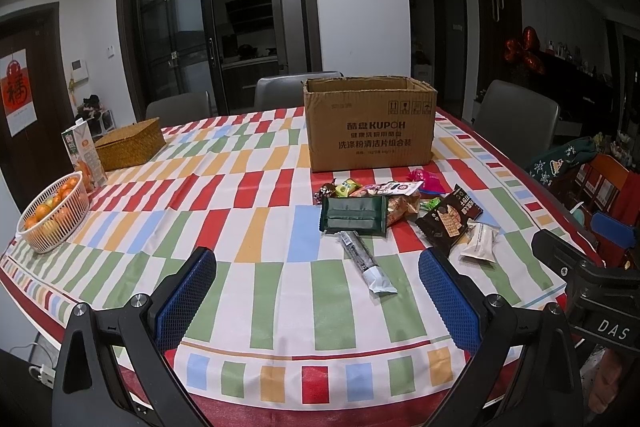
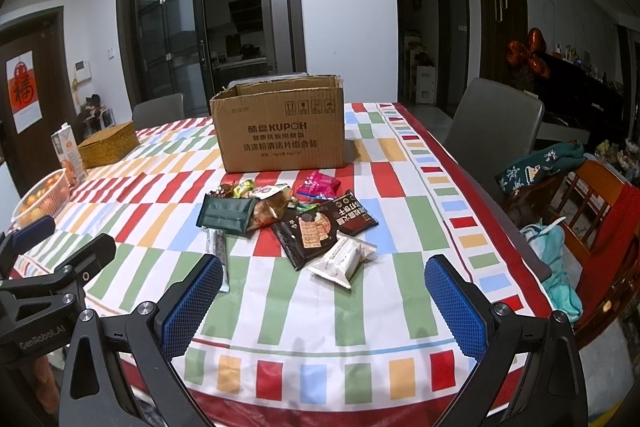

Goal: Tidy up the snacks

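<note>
**Both claws wide over the snack table**

We go left to right. On the far left of the striped red, green, blue and yellow tablecloth [image 1: 256,227] sits a white plastic basket of oranges [image 1: 54,215], with a tall juice carton [image 1: 82,157] standing just beside it and a woven straw box [image 1: 130,143] behind that. Our left gripper [image 1: 318,283] hangs above the near edge of the table, its blue-padded fingers [image 1: 186,295] spread wide with nothing between them.

Toward the middle, an open brown cardboard box [image 1: 370,125] stands upright. In front of it lies the loose pile of snacks: a dark green flat packet [image 1: 354,215], a long grey stick packet [image 1: 366,261] below it, a black cracker bag [image 2: 316,231], a white wrapped pastry [image 2: 344,261] resting on its near corner, and a pink sweet bag [image 2: 318,185] nearest the box.

Our right gripper [image 2: 324,291] is likewise wide apart and empty, near the pile.
</note>
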`<state>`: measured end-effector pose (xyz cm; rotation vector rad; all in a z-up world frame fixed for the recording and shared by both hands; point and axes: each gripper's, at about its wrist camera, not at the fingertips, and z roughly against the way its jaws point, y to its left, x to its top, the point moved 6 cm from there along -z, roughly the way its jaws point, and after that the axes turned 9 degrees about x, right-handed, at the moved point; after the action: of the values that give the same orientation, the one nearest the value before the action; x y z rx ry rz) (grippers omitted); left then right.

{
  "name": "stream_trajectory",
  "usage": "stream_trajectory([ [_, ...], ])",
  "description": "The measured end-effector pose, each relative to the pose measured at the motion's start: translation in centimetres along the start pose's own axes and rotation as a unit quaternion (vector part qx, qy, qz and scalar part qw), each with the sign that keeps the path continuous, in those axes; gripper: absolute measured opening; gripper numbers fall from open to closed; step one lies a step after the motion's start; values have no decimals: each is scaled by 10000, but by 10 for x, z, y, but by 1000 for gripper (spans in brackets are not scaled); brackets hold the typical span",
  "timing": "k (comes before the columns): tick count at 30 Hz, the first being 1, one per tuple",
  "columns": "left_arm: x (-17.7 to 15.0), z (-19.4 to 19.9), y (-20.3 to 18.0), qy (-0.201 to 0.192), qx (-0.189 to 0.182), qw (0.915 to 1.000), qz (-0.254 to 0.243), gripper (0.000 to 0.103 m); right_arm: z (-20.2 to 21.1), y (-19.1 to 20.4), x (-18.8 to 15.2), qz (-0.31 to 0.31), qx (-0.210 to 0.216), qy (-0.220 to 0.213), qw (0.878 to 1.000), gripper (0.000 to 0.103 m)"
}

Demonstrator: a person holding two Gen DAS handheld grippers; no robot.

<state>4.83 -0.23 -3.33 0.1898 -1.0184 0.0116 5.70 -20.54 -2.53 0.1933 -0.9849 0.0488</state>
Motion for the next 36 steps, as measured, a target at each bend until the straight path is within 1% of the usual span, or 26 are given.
stream_trajectory([
  [6, 0, 0, -1, 19, 0, 10000, -9, 103, 0, 1, -1, -10, 4, 42, 10000, 102],
  [11, -2, -2, -6, 105, -21, 9999, -31, 103, -10, 2, -5, -36, 25, 153, 9999, 102],
  [25, -9, -48, -22, 654, -198, 9976, -144, 103, -51, -11, -16, -232, 12, 729, 9971, 102],
  [28, -10, -61, -28, 806, -231, 9962, -231, 99, -63, -14, -16, -248, 11, 872, 9959, 101],
  [32, -11, -81, -38, 995, -278, 9940, -346, 95, -81, -21, -15, -320, -4, 1042, 9940, 97],
  [36, -13, -102, -47, 1209, -303, 9913, -415, 92, -101, -27, -12, -428, 12, 1194, 9919, 90],
])
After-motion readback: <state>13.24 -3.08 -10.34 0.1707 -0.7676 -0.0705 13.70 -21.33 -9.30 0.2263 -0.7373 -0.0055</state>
